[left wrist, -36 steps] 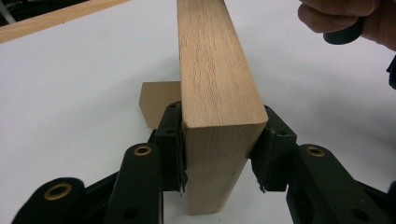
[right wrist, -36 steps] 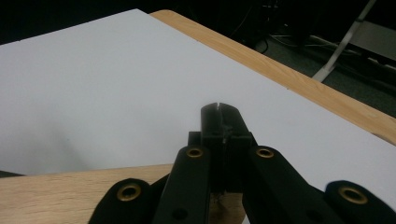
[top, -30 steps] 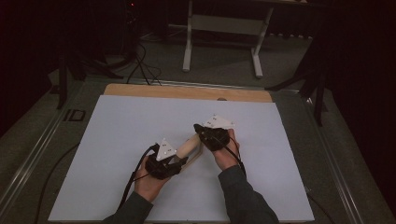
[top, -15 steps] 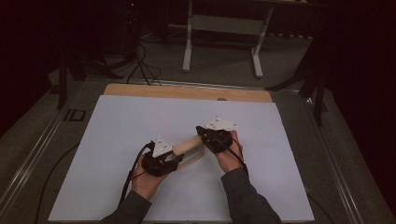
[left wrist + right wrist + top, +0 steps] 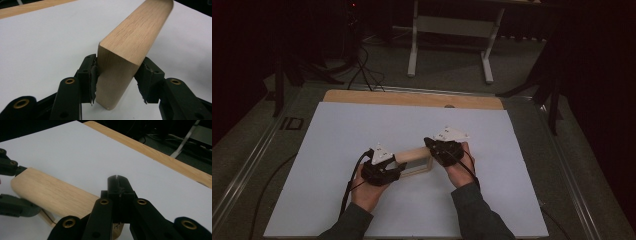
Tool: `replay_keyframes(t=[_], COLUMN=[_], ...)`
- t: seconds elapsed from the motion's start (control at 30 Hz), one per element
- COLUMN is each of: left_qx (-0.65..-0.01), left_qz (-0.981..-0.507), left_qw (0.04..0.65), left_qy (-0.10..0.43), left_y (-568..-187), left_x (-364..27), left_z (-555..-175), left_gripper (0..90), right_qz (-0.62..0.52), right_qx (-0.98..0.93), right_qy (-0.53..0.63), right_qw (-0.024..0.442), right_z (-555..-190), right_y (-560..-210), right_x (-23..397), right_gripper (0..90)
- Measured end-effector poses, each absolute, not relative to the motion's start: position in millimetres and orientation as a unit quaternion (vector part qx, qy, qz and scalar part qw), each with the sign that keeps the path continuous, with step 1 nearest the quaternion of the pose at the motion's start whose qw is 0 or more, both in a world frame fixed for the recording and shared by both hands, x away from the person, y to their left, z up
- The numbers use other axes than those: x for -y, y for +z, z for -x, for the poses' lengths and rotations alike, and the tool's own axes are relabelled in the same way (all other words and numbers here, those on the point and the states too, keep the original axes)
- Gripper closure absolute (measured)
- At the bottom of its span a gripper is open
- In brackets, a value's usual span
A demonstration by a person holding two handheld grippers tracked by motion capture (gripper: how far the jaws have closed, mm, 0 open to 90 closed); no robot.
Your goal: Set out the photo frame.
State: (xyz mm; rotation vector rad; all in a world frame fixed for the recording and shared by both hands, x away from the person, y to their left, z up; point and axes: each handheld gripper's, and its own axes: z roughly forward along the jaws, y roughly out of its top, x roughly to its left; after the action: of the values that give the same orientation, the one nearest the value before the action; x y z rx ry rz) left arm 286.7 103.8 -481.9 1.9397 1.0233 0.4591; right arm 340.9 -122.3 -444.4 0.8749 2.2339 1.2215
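Two grippers flank the wooden frame (image 5: 416, 162), long axis between them: left gripper (image 5: 117, 80) just loosening around it, right gripper (image 5: 117, 185) seemingly pressed together.

The wooden frame (image 5: 414, 162) has come down flat while the left gripper's (image 5: 117, 80) fingers have just been opening around its end.

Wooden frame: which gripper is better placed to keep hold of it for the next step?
Probably the right. The right gripper has its jaws shut at the frame's right end, seemingly on its edge. The left gripper has just been opening its jaws, which straddle the other end loosely.
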Motion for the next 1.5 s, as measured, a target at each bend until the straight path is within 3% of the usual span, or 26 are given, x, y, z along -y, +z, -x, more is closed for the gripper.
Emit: replay_keyframes(t=[0.43, 1.0, 1.5], left_qx=[-0.426, -0.426, -0.424], left_qz=[-0.769, -0.765, -0.765], left_qw=[0.438, 0.444, 0.448], left_qy=[0.190, 0.190, 0.186], left_y=[-483, -485, -485], left_x=[-104, -106, -108], left_z=[-288, -288, -288], left_gripper=[52.0, 53.3, 53.9], right_qz=[-0.319, -0.302, -0.309], right_qx=[-0.809, -0.784, -0.776], right_qy=[0.447, 0.506, 0.516], right_qw=[0.209, 0.195, 0.190], right_z=[-337, -320, -313], right_y=[-444, -439, -447], right_x=[129, 148, 169], right_gripper=[89.5, 63.6, 52.3])
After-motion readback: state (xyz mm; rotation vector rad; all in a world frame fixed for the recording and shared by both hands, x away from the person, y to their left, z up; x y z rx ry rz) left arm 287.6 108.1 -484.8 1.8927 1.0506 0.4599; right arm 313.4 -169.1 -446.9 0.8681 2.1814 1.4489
